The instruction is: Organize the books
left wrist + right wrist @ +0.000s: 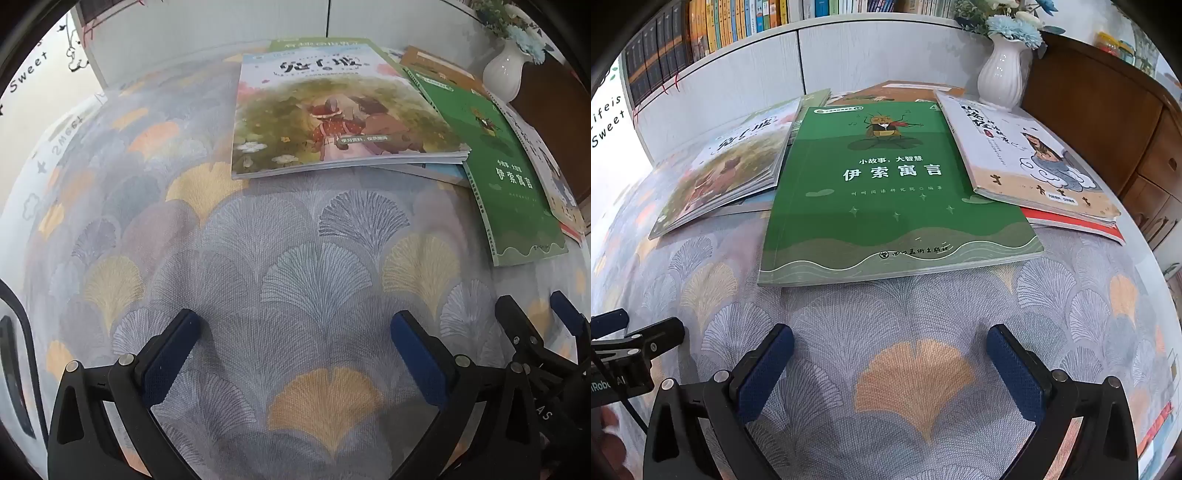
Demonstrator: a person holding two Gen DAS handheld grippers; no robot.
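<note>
Several books lie loosely overlapped on the leaf-patterned tablecloth (295, 240). A book with a painted garden cover (332, 114) lies ahead of my left gripper (295, 325), which is open and empty above the cloth. A green book (890, 192) lies straight ahead of my right gripper (890, 339), also open and empty. The green book also shows in the left wrist view (495, 162). A white illustrated book (1023, 147) rests on a red-edged one (1082, 225) at the right. A brown book (897, 92) lies behind.
A white vase (1001, 74) with blue flowers stands at the back right beside a wooden cabinet (1108, 122). A shelf of upright books (701, 29) runs behind a white panel. The table edge (1145, 229) curves at the right.
</note>
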